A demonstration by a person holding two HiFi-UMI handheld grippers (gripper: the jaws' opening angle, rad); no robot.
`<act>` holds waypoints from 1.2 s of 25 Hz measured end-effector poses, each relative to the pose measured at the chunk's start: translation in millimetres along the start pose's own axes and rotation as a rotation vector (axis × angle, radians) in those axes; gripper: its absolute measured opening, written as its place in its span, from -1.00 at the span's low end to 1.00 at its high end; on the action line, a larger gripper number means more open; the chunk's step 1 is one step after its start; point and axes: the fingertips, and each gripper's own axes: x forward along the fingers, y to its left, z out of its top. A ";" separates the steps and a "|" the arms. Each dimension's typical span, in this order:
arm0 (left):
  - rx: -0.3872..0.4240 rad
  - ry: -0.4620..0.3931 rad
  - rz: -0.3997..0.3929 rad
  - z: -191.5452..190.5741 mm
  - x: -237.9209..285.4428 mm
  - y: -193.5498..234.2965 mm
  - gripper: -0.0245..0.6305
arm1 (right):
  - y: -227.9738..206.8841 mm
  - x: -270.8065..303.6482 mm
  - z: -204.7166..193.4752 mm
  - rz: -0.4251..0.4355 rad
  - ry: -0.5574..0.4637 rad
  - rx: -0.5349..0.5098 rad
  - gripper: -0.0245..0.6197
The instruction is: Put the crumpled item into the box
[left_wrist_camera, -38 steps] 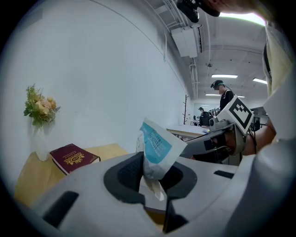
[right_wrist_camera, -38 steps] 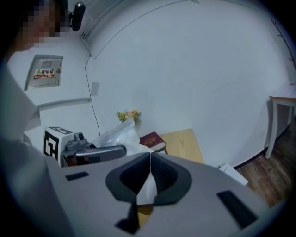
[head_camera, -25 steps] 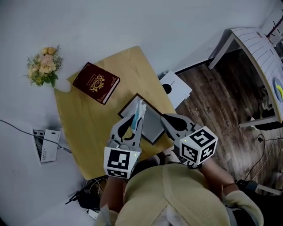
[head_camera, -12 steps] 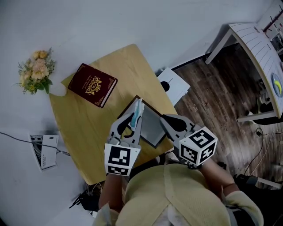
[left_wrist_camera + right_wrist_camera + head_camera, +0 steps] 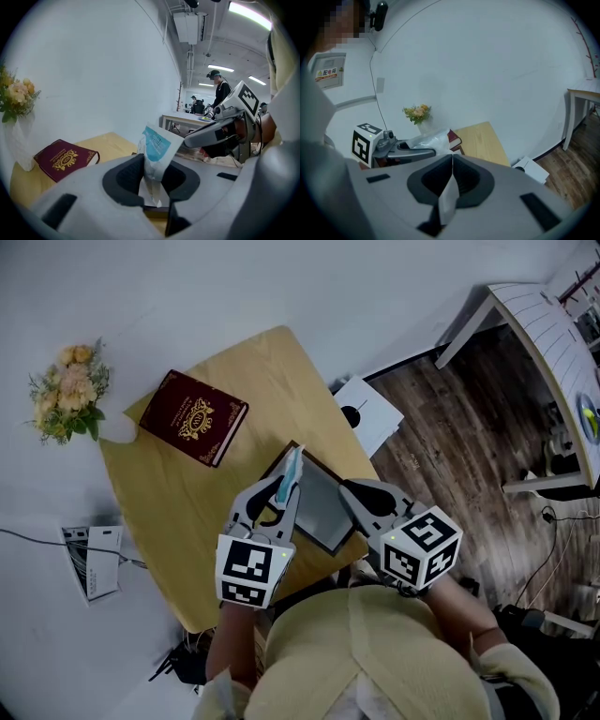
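Tabletop [image 5: 169, 493], l. to r.: flowers [image 5: 64, 399], maroon book [image 5: 194, 416], then the left gripper [image 5: 284, 488], jaws clamped on a crumpled white packet [image 5: 293, 468] w/ a blue patch. The packet is held upright at the left edge of the dark-rimmed box [image 5: 323, 507]. Right gripper [image 5: 352, 489] alongside, jaws pressed together. Packet's creases show only in the left gripper view; the box's full outline only in the head view.

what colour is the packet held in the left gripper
White with a light blue printed panel; the packet shows best in the left gripper view.
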 end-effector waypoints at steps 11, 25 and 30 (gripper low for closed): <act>0.033 0.006 0.083 -5.7 -2.8 21.0 -0.63 | -1.8 3.9 -3.5 -0.001 0.007 0.013 -0.83; -0.018 -0.039 0.177 -6.3 -24.8 22.0 -0.65 | -2.6 -11.2 -9.3 0.015 -0.008 0.012 -0.83; -0.037 -0.054 0.198 -6.6 -35.7 12.8 -0.70 | -1.8 -21.1 -12.2 0.029 -0.008 0.001 -0.83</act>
